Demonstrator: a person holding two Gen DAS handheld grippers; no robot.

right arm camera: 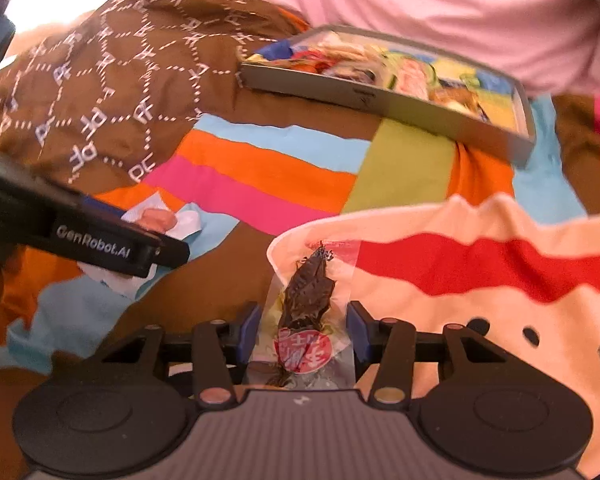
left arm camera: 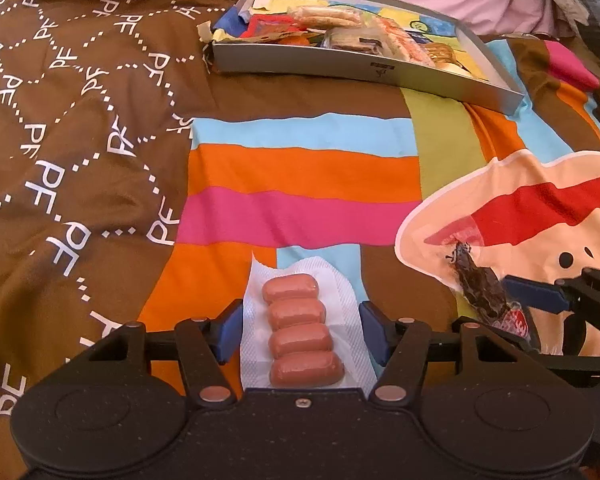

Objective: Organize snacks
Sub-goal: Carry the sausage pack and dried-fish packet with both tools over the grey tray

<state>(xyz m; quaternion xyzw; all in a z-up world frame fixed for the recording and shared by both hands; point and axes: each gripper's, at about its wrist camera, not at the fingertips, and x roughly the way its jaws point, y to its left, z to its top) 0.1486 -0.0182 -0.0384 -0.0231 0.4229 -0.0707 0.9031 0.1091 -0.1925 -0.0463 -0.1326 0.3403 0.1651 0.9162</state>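
A colourful patterned bedspread covers a bed. At its far side sits a shallow grey box, already part-filled with wrapped snacks. Nearer, the left tool straddles a clear pack of four small sausages, its blue pads spread just outside the wrapper, not gripping. Beside it, the right tool brackets a clear packet of dark dried snack, likewise not clamped. Likely best: close each squarely across the packet's middle before lifting toward the box.
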